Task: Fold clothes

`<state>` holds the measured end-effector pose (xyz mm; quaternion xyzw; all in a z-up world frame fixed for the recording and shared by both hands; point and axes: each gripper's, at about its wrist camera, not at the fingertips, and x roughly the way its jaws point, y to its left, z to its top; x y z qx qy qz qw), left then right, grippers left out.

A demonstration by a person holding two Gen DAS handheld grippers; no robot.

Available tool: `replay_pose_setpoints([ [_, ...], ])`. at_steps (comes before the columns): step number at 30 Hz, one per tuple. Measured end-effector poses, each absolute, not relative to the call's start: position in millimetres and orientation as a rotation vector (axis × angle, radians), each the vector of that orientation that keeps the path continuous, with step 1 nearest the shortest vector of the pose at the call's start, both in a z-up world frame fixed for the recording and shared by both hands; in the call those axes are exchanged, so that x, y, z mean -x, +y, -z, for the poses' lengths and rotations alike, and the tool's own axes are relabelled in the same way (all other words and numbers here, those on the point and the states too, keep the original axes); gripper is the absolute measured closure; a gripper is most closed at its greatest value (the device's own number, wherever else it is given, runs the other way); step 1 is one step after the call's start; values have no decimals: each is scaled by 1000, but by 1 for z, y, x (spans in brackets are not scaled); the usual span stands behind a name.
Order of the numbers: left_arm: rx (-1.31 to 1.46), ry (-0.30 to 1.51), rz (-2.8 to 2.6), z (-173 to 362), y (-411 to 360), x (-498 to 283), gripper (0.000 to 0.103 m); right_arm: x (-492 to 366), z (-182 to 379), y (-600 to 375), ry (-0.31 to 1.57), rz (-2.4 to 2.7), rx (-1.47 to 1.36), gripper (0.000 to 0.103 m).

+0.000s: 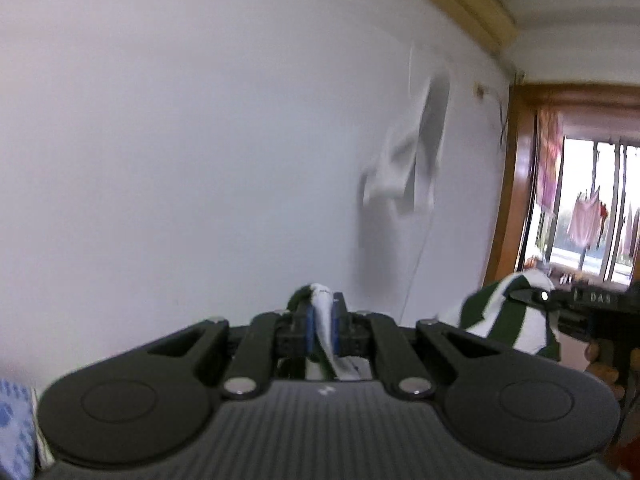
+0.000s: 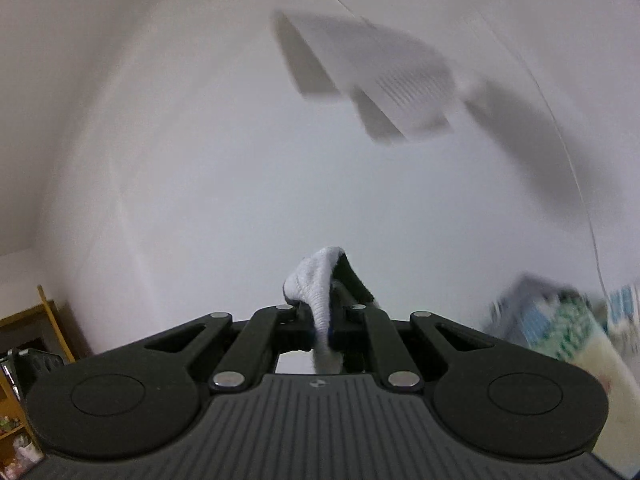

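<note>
The chief risk at this moment was loss of grip. Each gripper held only a thin pinch of fabric, and the rest of the garment hung below, out of both views. In my judgement, the weight of the hanging cloth or a sharp shake could have pulled an edge free from either side, dropping one corner and spoiling the fold. A second risk was uneven tension: if the two held points were not matching corners, the piece would have hung skewed and folded crooked. Neither view showed the lower hem, so this could not be confirmed.

The left gripper stood with its jaws together, clamped on a fold of the green-and-white striped garment, the cloth bunched between the blue pads and trailing down behind them. The right gripper was likewise closed tight on a white ribbed edge of the same garment, with a dark strip beside it.

In the left wrist view the right gripper appeared at the far right, with striped cloth draped over its tip. Both tools pointed roughly level at a plain white wall, the garment held up between them.
</note>
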<state>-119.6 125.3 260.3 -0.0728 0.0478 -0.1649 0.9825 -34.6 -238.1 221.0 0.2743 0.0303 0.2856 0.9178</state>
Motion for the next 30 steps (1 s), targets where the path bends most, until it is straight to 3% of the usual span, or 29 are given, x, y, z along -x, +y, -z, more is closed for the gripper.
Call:
replay_pose_setpoints([
  [5,170,55,307,-303,144,150,99,67,-255,-226,-48,-620,-583,97],
  [10,205,72,291,-301,150,183,99,94,-259,-217,-42,-621,-583,97],
  [23,275,373,159,-195,168,133,99,46,-154,-187,254,-449,-664,97],
  [30,283,491,93,-147,178,100,99,38,-127,-179,280,-304,-546,97],
])
